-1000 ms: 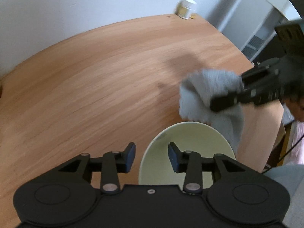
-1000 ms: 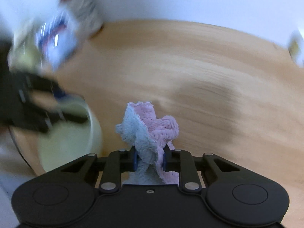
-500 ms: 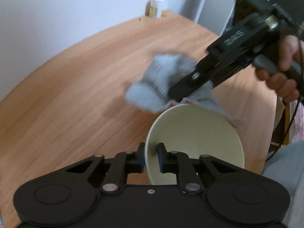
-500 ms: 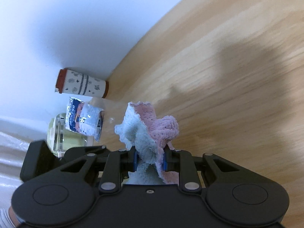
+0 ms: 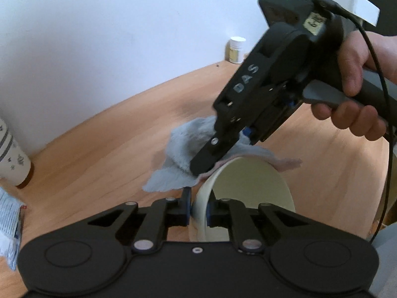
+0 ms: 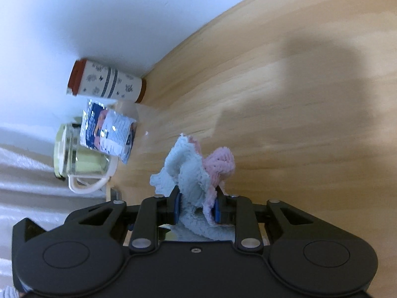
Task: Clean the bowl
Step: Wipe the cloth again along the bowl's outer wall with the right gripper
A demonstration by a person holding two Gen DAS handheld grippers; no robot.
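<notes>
The cream bowl [image 5: 250, 186] is tilted on its side above the wooden table [image 5: 94, 154]. My left gripper [image 5: 198, 204] is shut on its near rim, one finger inside and one outside. The grey-blue and pink cloth [image 5: 186, 139] hangs over the bowl's far rim, held by my right gripper [image 5: 206, 161], which a person's hand [image 5: 354, 99] carries in from the upper right. In the right wrist view the cloth [image 6: 196, 171] is bunched between the pads of the right gripper [image 6: 196, 207], whose jaws are opening slightly while they still press on it.
A patterned paper cup [image 6: 106, 82] stands by the wall, with a foil packet [image 6: 109, 131] and a glass mug [image 6: 79, 159] beside it. A small white-lidded jar [image 5: 237, 49] sits at the table's far edge. The table ends close to the right of the bowl.
My left gripper closed on the bowl's rim and lifted it into a tilt. The right gripper rolled and brought the cloth down onto the bowl's far rim.
</notes>
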